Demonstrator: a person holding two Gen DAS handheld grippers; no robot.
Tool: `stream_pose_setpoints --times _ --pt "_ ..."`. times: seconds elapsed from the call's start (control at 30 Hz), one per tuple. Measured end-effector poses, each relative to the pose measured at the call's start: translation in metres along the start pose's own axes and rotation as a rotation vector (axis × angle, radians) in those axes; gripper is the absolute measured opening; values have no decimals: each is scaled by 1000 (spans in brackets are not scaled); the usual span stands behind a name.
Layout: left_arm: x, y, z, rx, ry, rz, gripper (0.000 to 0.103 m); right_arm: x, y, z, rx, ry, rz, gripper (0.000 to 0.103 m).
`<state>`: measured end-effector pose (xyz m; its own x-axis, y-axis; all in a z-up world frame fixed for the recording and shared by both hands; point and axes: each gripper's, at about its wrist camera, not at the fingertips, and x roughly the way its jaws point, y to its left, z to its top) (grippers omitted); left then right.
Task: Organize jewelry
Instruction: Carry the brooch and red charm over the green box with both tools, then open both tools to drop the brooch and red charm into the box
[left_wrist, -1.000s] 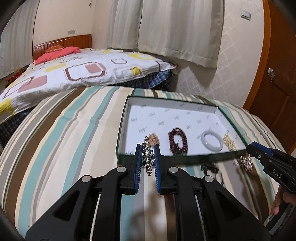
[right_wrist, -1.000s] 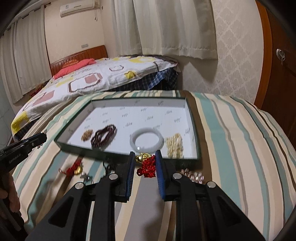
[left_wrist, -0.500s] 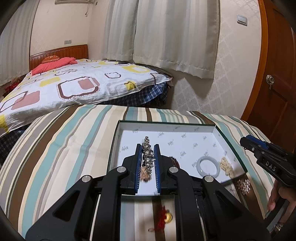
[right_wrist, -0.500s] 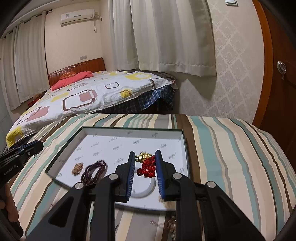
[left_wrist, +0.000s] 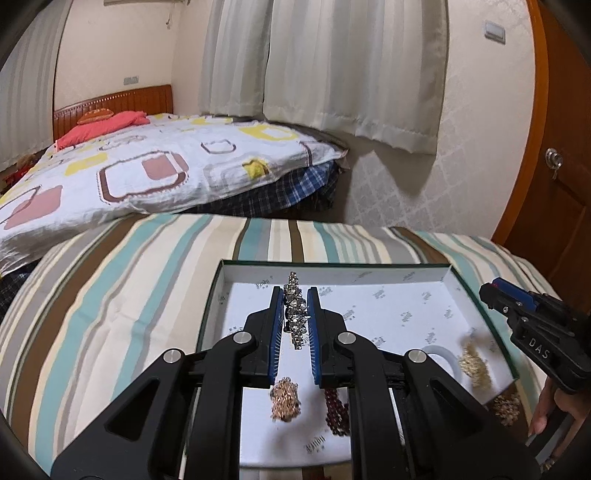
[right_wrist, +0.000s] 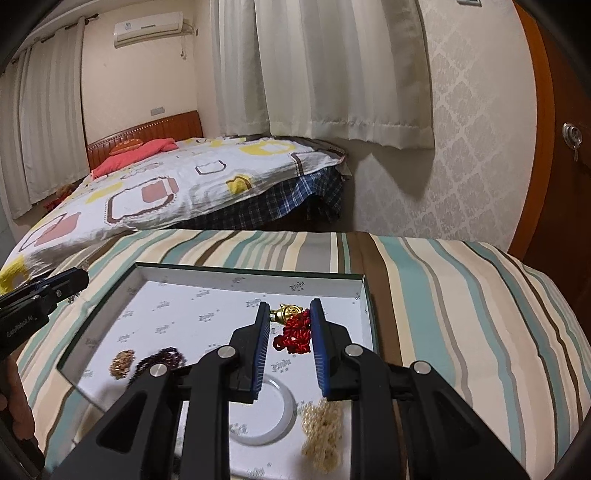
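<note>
Since a second earlier both grippers had travelled forward from the near edge of the box to hang over its white floor, each carrying its piece along. The left gripper (left_wrist: 293, 295) was clamped on a rhinestone bracelet (left_wrist: 295, 314), which stood nearly upright between the blue pads and stuck out past the fingertips, above the left part of the shallow green-sided box (left_wrist: 218, 280). The right gripper (right_wrist: 286, 308) was clenched on a red knotted charm (right_wrist: 295, 332) with a gold bead (right_wrist: 287, 312) at its top, held over the far right part of the same box (right_wrist: 364, 295). On the box floor lay a rose-gold chain (left_wrist: 285, 398) and a dark red bead bracelet (left_wrist: 336, 410) below the left gripper, a pale jade bangle (right_wrist: 286, 410) partly hidden under the right gripper's fingers, and a cream bead strand (right_wrist: 322, 432) just beside the bangle near the right wall. Another sparkly piece (left_wrist: 508, 406) lay outside the box on the striped bedspread (left_wrist: 110, 295), close to the near right corner, and was blurred. The box sat on that bedspread, with a second bed (right_wrist: 166, 184) beyond it under pale curtains (right_wrist: 325, 74).
</note>
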<state>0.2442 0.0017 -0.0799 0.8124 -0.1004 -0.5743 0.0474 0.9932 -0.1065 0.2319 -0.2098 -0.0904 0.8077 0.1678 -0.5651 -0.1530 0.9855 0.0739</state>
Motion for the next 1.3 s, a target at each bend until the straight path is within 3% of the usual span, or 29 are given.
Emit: stream_pose_setpoints --times 0.53,1.1,1.23,1.3 --pt "71 13 -9 -53 200 4 13 59 -9 -9 22 151 -7 23" --pt "85 18 -16 -79 264 -1 13 69 -12 -7 33 211 -9 24" --pt "86 17 -16 -74 265 1 19 70 -13 -7 40 215 -5 25" --pt "85 17 -16 -73 264 0 27 69 -13 -6 43 210 -4 33"
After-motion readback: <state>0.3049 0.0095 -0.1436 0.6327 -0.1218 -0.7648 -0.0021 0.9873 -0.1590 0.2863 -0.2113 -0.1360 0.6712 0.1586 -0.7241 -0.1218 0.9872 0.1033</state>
